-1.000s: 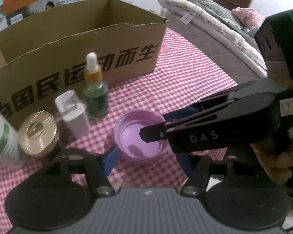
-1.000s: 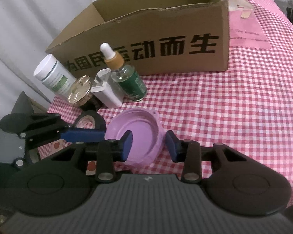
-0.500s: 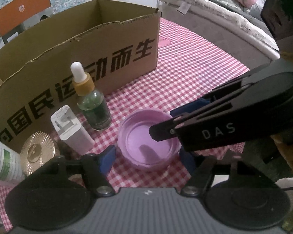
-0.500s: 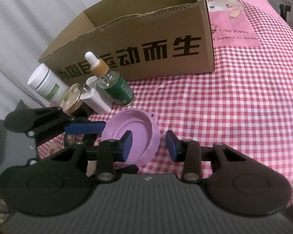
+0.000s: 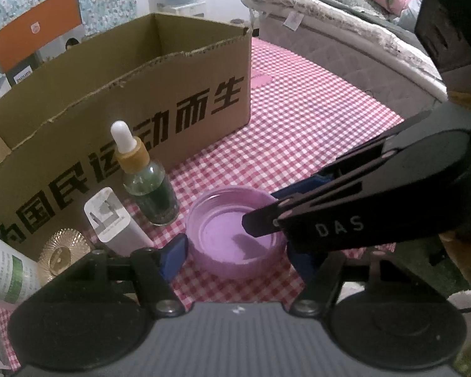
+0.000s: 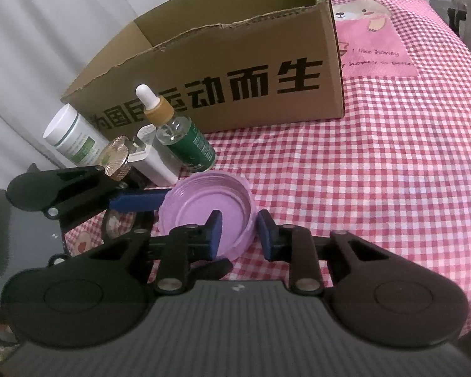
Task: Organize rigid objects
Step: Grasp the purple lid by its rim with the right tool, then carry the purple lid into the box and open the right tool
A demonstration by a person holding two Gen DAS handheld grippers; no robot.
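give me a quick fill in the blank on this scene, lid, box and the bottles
The lid between the right gripper fingers is ____ in colour.
The dropper bottle stands in front of the open ____ box.
The tablecloth has a red and white ____ pattern.
The lid lies with its hollow side facing ____.

Missing words: purple; cardboard; checked; up

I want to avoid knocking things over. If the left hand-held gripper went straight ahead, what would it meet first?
Probably the purple lid, already between its open fingers; beyond that, the cardboard box. Depth is uncertain.
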